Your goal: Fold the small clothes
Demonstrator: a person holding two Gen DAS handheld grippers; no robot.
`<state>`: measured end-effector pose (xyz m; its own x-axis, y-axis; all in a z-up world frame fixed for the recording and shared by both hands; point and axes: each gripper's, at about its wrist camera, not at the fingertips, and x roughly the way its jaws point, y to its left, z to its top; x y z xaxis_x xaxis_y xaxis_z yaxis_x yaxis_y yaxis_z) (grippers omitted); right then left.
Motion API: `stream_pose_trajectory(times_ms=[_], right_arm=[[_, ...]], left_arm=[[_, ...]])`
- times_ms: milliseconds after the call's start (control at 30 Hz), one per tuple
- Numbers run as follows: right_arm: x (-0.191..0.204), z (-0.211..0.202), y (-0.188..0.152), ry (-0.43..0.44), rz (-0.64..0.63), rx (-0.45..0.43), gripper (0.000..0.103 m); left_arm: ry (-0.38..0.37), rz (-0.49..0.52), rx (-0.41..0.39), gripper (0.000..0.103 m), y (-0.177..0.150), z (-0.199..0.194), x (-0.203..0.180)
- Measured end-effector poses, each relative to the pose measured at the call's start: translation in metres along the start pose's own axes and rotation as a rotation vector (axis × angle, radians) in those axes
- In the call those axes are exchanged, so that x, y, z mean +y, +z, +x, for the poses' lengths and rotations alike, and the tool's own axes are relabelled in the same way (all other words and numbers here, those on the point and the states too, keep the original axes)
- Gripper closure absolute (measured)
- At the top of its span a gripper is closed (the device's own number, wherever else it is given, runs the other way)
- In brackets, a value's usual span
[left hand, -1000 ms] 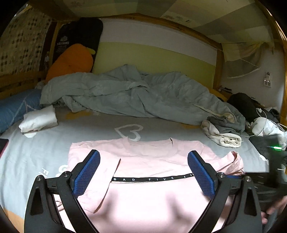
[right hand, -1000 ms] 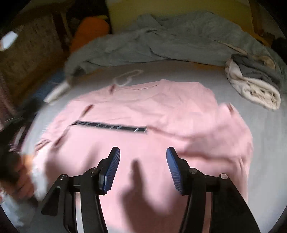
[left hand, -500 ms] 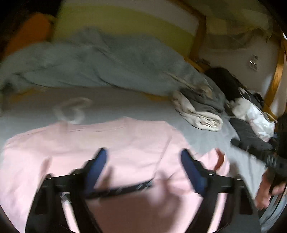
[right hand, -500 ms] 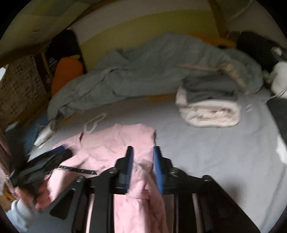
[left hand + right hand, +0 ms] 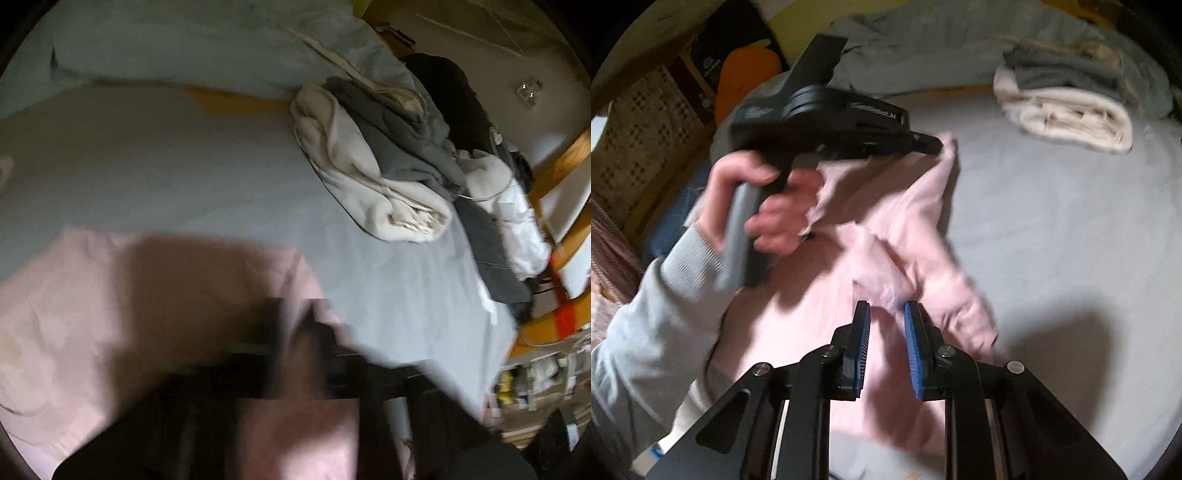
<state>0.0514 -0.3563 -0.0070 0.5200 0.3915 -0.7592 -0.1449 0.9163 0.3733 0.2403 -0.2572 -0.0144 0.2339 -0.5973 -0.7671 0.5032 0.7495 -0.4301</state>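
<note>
With left hand-held gripper (image 5: 932,144) clamped on the pink shirt (image 5: 820,332) corner and right hand-held gripper (image 5: 885,325) pinching its bunched edge on the bed (image 5: 1071,240), risk of a crooked, lumpy fold.

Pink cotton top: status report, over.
Left gripper shut on pink cotton top. Right gripper pinching its bunched edge. Folded cream-and-grey clothes pile lies apart.

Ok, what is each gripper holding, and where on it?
Both hold the pink shirt: the left gripper, shut, pinches its far corner; the right gripper seems to pinch a bunched fold along its side.
</note>
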Motion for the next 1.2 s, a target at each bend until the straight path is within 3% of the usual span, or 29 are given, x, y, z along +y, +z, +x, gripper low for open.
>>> stream_pose_trajectory(times_ms=[100,200,300,367,433,467,533,600,733,900,967,1000,1033,1133,1200], right_arm=[[0.004,0.007,-0.01,-0.003,-0.028,0.045,0.083],[0.002,0.005,-0.008,0.01,-0.01,0.037,0.083],[0.003,-0.03,-0.002,0.048,0.003,-0.165,0.083],[0.005,-0.057,0.001,-0.041,0.001,-0.365,0.083],[0.008,-0.06,0.021,-0.146,0.003,-0.442,0.083],[0.01,-0.053,0.03,-0.161,-0.005,-0.421,0.083],[0.006,-0.024,0.042,-0.161,0.003,-0.295,0.086],[0.001,-0.005,0.032,-0.042,0.05,-0.154,0.093],[0.004,0.022,0.005,-0.077,0.022,0.01,0.093],[-0.006,0.02,0.009,-0.057,0.074,-0.006,0.094],[0.0,0.005,0.006,-0.084,0.017,-0.077,0.094],[0.005,-0.002,0.005,-0.108,-0.013,-0.123,0.094],[0.01,-0.009,0.005,-0.134,-0.039,-0.17,0.094],[0.014,-0.026,0.007,-0.188,-0.057,-0.275,0.092],[0.014,-0.031,0.011,-0.225,-0.054,-0.299,0.09]], left_arm=[[0.058,0.038,-0.089,0.103,0.01,-0.006,-0.006],[0.052,0.041,-0.075,0.103,0.021,-0.001,-0.011],[0.111,0.111,-0.081,0.103,0.029,0.006,-0.021],[0.125,0.14,-0.071,0.103,0.031,0.011,-0.026],[0.126,0.141,-0.063,0.103,0.032,0.017,-0.027],[0.133,0.138,-0.06,0.103,0.033,0.019,-0.026],[0.145,0.12,-0.051,0.103,0.033,0.023,-0.022],[0.152,0.103,-0.043,0.103,0.035,0.024,-0.017],[0.113,0.036,-0.029,0.103,0.039,0.024,-0.003],[0.172,0.051,-0.088,0.101,0.031,0.02,-0.01],[0.269,0.087,-0.16,0.083,0.031,0.006,-0.017],[0.29,0.084,-0.199,0.049,0.031,-0.005,-0.018],[0.295,0.074,-0.257,0.031,0.028,-0.021,-0.017],[0.3,0.072,-0.438,0.031,0.01,-0.077,-0.015],[0.364,0.098,-0.528,0.027,-0.008,-0.115,-0.016]])
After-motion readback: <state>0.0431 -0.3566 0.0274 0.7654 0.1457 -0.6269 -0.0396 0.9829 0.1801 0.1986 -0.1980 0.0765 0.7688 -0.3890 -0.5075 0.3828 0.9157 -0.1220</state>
